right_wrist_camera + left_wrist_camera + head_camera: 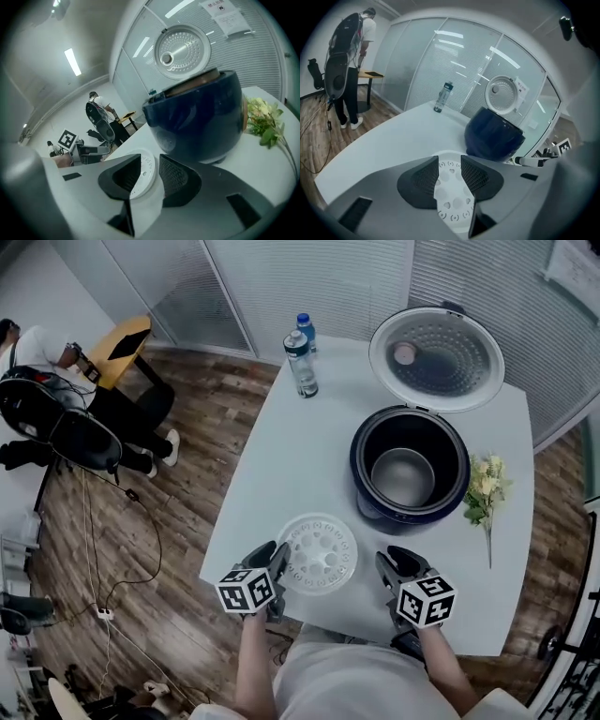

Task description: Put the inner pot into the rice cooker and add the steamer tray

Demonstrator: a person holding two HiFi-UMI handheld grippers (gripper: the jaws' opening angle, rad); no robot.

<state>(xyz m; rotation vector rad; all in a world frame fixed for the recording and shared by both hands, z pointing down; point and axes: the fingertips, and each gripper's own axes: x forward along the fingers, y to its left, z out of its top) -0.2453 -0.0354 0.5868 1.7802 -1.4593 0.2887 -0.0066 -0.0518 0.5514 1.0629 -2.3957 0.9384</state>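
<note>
Inner pot (403,476) sits inside the rice cooker (359,463) w/ the lid (436,357) swung fully up, so step one looks done. The step in hand, as I read it, is the steamer tray.

Steamer tray (321,554) lies flat on the white table (281,456) at the near edge, just in front of the cooker and btwn the two tongs.

- Left gripper (273,563): at the tray's left rim, touching or all but touching; can't tell which from the head view. In the left gripper view (450,161) the jaws stand apart, the perforated tray (452,187) shows through the gap, and the pads aren't pressing on it. So released, nothing grasped.
- Right gripper (395,563): near the tray's right side, w/ a strip of bare table btwn. In the right gripper view (150,161) the jaws are apart, the tray's rim (143,173) shows in the gap beyond them, and the cooker body (197,117) looms behind. Also released, empty.

Next move, my guess:
- Bring the right tong in to the rim and get each pair of pads over opposite edges.
- Clench on the thin rim and lift level.
- Carry it over the cooker opening and lower it onto the pot w/o tilting.

The rim is thin and flat on the table, so getting a pad under it is prob. the fiddly bit.

Water bottles (301,362) and flowers (486,488) are well clear of the path.
</note>
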